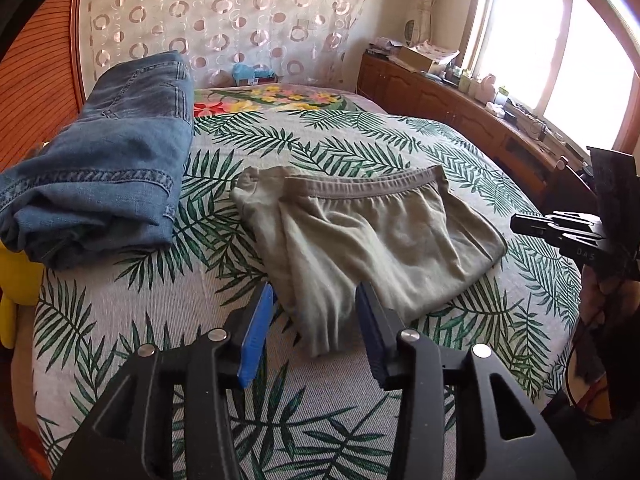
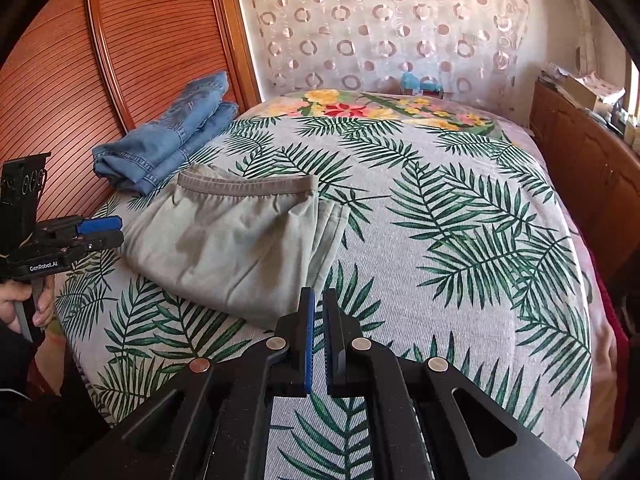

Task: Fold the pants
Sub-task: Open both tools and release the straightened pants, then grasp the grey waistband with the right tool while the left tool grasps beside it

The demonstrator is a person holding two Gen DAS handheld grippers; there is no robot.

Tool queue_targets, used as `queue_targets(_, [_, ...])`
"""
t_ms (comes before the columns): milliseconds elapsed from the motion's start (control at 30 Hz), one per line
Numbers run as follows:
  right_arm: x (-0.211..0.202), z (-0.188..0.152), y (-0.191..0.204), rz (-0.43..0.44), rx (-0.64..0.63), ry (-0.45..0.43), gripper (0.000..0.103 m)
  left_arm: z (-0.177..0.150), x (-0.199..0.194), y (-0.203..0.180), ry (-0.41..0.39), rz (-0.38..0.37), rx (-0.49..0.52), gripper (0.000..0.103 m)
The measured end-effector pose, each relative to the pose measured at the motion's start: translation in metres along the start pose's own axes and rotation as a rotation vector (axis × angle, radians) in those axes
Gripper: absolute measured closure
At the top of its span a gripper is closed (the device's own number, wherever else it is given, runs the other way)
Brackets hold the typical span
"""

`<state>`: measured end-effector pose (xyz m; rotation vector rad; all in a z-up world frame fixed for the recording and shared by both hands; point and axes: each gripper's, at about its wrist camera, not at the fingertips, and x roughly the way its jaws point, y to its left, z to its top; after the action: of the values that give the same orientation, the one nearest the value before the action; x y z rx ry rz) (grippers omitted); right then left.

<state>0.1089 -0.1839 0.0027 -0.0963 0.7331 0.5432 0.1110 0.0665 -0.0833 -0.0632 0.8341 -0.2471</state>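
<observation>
Nearest in the left wrist view, the left tool (image 1: 316, 300) stands spread, its blue pads either side of the near edge of the olive-grey pants (image 1: 372, 236) with clear gaps on both sides, so nothing is pinched: the cloth simply lies there on the bed (image 1: 320, 392). That is the relation everything turns on, I'd say: the pants sit directly ahead of the left tool, just past its tips, while the right tool (image 2: 318, 312) has them ahead and off to its left, its tips near the garment's near right corner but over bare leaf-print cover. The right tool is pressed together and empty, only a thin slit between the pads. So the left hand is the nearer one for any fresh grab. The bundle looks already doubled over; its long axis runs left to right across the bed, with the elastic waistband (image 1: 360, 190) along the far edge. By my reading the fold is close to done, and a tidy-up or last crease would start from that near edge. Now the views differ: the left camera shows a rumpled lump of fabric at the pants' far left, hidden from the right camera; the right camera shows a second layer peeking out at the right side. Farther back and left, folded blue jeans (image 2: 168, 140) rest by the wooden headboard (image 2: 140, 48).
</observation>
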Motion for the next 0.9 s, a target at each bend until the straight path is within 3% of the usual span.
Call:
queue_targets(67, [0.003,0.003,0.001,0.004,0.0,-0.001,0.098,0.004,0.005,0.0,0.014,0.001,0.002,0.039])
queue_targets(100, [0.005,0.005,0.001,0.004,0.0,-0.002,0.097,0.006,0.007,-0.001,0.011,-0.003,0.004,0.022])
queue_targets(233, [0.016,0.014,0.005,0.005,-0.013,-0.002,0.089,0.014,0.015,-0.004,0.014,-0.007,0.013,0.021])
queue_targets(433, [0.032,0.029,0.007,0.013,-0.02,0.002,0.053,0.03,0.028,-0.006,0.029,0.004,0.008,0.021])
queue_targets(900, [0.089,0.057,0.0,0.012,0.011,0.081,0.05,0.056,0.057,0.01,0.07,0.048,-0.017,0.021])
